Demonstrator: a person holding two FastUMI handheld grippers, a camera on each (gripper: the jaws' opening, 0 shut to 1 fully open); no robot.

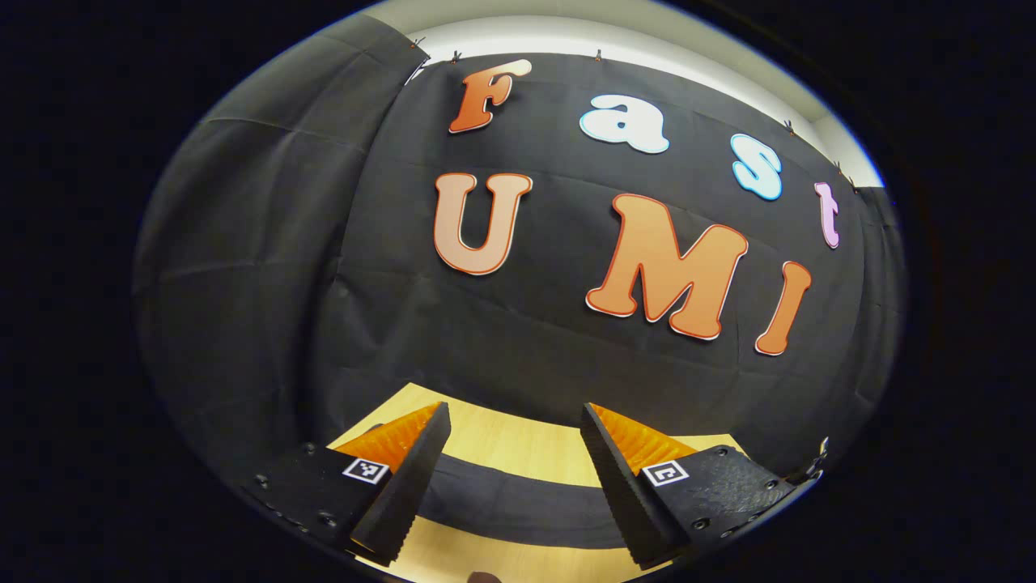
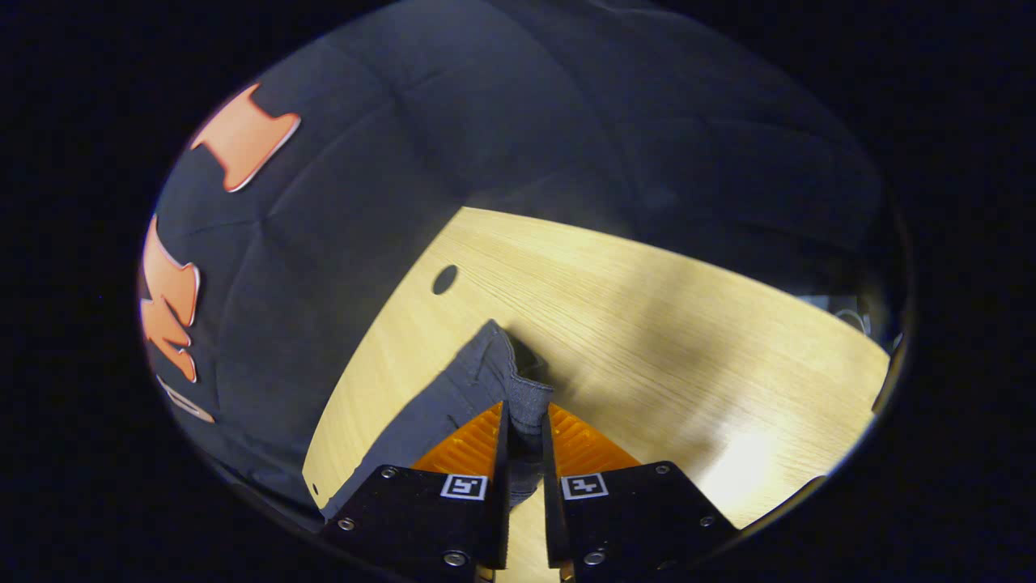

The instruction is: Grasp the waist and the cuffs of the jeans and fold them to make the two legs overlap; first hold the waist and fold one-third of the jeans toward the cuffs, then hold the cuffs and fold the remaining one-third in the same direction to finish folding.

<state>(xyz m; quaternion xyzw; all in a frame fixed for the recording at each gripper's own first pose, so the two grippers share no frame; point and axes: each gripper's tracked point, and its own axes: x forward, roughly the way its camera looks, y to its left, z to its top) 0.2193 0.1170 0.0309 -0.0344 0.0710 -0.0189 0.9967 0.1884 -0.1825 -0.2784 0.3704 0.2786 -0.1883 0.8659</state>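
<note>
In the right gripper view my right gripper (image 2: 524, 409) is shut on an edge of the dark grey jeans (image 2: 457, 389); the cloth is pinched between both fingers and bunches up just beyond the tips, lifted a little off the wooden table (image 2: 647, 324). I cannot tell whether this edge is waist or cuff. In the left gripper view my left gripper (image 1: 514, 417) is open, its fingers wide apart with nothing between them. Below and beyond them a dark band of the jeans (image 1: 518, 498) lies across the wooden table (image 1: 502, 441).
The booth's black cloth wall (image 1: 518, 324) hangs close behind the table's far edge. A small round hole (image 2: 444, 278) sits in the tabletop near its far left corner. Bare wood spreads to the right of the right gripper.
</note>
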